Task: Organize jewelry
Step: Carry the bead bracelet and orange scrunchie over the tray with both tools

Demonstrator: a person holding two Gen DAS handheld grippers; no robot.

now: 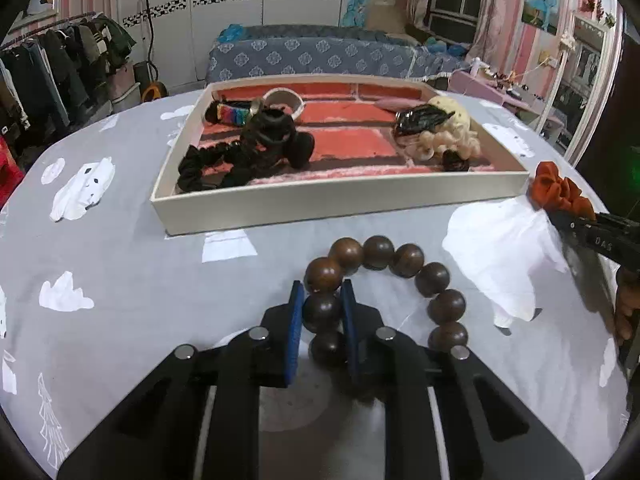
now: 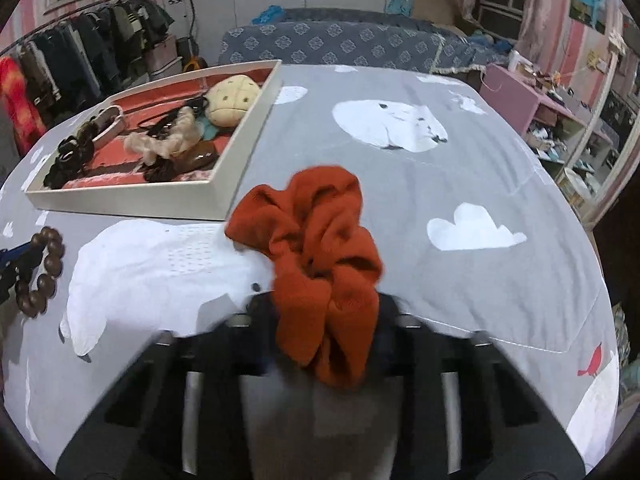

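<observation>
A bracelet of large dark-brown wooden beads lies on the grey bedspread in front of a cream tray. My left gripper is shut on one side of the ring, a bead pinched between its blue pads. My right gripper is blurred and shut on a rust-orange scrunchie, which bunches up above its fingers. The left wrist view shows that scrunchie at the tray's right corner. The bracelet shows at the left edge of the right wrist view.
The tray has a red lining and holds black scrunchies, a rainbow band, a cream scrunchie and dark hair clips. The bedspread has white animal and cloud prints. A clothes rack and a sofa stand behind.
</observation>
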